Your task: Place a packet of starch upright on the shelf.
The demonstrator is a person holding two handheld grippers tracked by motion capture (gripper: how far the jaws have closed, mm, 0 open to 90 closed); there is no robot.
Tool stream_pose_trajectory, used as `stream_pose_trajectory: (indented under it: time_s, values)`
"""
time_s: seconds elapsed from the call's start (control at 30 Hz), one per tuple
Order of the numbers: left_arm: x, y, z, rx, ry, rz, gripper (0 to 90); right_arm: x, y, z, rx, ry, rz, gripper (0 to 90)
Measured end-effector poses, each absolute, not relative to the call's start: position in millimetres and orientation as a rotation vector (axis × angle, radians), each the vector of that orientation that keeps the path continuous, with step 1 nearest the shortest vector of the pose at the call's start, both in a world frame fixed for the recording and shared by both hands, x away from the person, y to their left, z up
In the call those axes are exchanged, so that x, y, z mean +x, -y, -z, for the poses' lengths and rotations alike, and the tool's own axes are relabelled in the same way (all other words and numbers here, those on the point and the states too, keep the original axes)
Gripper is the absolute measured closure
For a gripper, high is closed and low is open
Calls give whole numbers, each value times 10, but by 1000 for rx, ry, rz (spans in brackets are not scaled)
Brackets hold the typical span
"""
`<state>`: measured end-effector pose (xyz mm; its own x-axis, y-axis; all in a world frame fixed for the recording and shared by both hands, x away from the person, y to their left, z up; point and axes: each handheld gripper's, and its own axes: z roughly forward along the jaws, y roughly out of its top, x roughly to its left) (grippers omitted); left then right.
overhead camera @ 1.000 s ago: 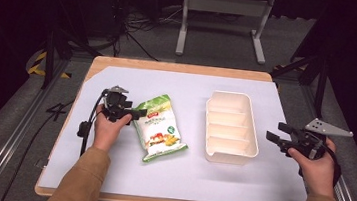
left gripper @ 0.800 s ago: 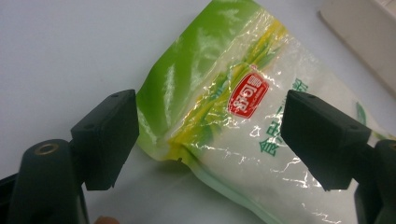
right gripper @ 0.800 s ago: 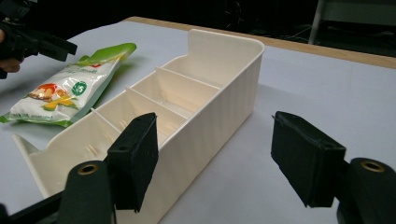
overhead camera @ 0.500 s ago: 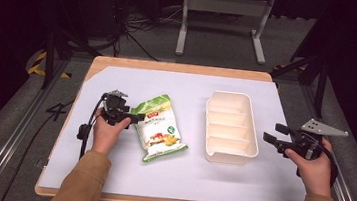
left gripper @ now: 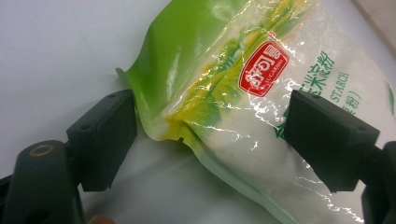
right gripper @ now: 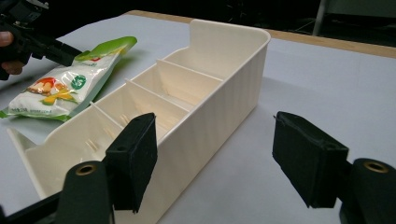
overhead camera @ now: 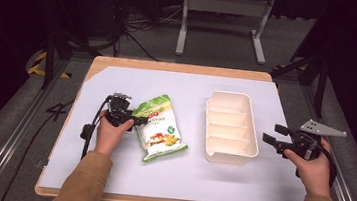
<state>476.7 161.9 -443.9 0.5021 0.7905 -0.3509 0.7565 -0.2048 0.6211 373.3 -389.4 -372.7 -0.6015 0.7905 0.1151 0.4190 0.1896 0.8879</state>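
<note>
Two claws, nothing grabbed yet: my left claw (left gripper: 210, 135) sits wide open straddling the green starch bag's (overhead camera: 159, 128) corner flat on the bench (overhead camera: 192, 89), right claw (right gripper: 224, 163) gaping beside the empty divided tray (overhead camera: 230, 127), so everything's left.

Lab: metal rig frame (overhead camera: 225, 7), floor cables (overhead camera: 139, 23).

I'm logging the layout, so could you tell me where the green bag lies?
In the high view the green bag lies left of the divided tray, its edge between the left gripper's open jaws.
</note>
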Motion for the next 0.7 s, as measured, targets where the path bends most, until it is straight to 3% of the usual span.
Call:
stream_pose_trajectory:
  time_s: [0.27, 0.3, 0.53, 0.63, 0.7]
  values:
    - [4722, -1528, 4439, 1994, -1256, -94, 348, 3738, 3906, 3730, 1138, -2100, -1388, 309]
    - [4719, -1520, 4439, 1996, -1247, -84, 446, 3737, 3908, 3730, 1140, -2099, -1387, 309]
    - [4703, -1495, 4460, 1962, -1251, -33, 609, 3735, 3895, 3734, 1148, -2101, -1392, 309]
    - [4675, -1469, 4443, 1984, -1245, -76, 753, 3736, 3896, 3736, 1149, -2102, -1394, 320]
    - [4666, -1453, 4433, 1992, -1245, -96, 768, 3735, 3897, 3733, 1147, -2104, -1399, 330]
